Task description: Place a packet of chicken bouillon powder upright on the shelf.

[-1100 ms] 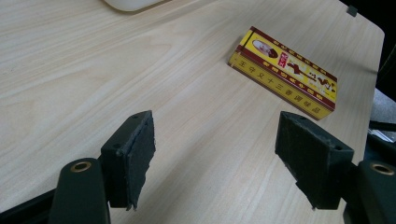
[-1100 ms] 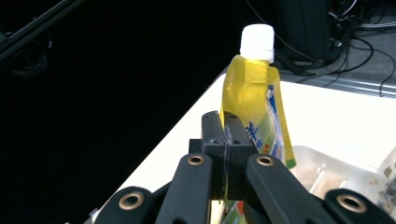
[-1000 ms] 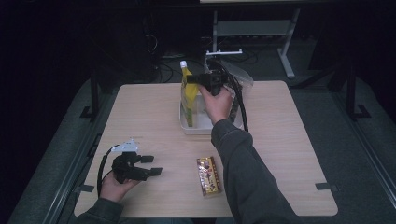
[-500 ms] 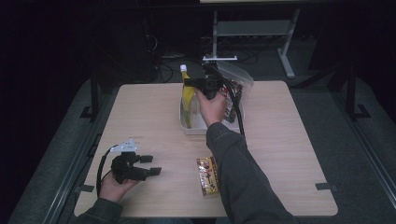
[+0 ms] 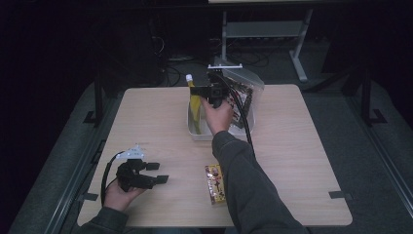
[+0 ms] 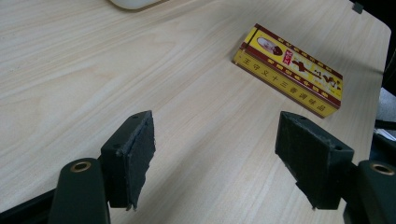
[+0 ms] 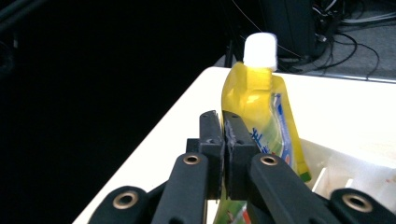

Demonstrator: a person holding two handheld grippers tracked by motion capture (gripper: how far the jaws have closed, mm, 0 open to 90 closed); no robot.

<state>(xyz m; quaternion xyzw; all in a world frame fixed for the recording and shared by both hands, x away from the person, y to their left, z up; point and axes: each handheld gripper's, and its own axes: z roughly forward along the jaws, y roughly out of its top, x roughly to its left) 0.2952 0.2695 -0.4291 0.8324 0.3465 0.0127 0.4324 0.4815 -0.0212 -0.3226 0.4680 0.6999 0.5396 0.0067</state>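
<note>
Broadly, a pale wooden table (image 5: pixel 302 161) stands on dark grey floor, the person's forearms coming in from its near edge.

White tray (image 5: pixel 195 132) at the table's far middle. A clear plastic bag (image 5: pixel 246 90) of dark, patterned goods fills its right part and bulges past the far rim.

Yellow spouted pouch (image 5: pixel 195 103) with a white cap stands tilted in the tray's left part, cap end up and away from the person. In the right gripper view the pouch (image 7: pixel 261 116) rises just beyond the jaws, blue lettering on its face, the tray's white wall (image 7: pixel 327 163) low at the right.

Right gripper (image 5: pixel 200 90) held over the tray by the hand (image 5: pixel 217 117), dark sleeve behind it. Its jaws [no more than a thin slit apart] have just been opening a touch; they pinch the pouch's near edge, as far as the view along the jaws lets me tell.

Left gripper (image 5: pixel 157 172) rests low over the near left of the table, well apart from the tray. Jaws wide, only bare wood between them; pads (image 6: pixel 140 149) clear of everything.

Small yellow and red printed box (image 5: pixel 215 183) lies flat near the front edge, between the two arms. From the left gripper (image 6: pixel 215 158) the box (image 6: pixel 292 70) sits ahead and to the right, untouched.
</note>
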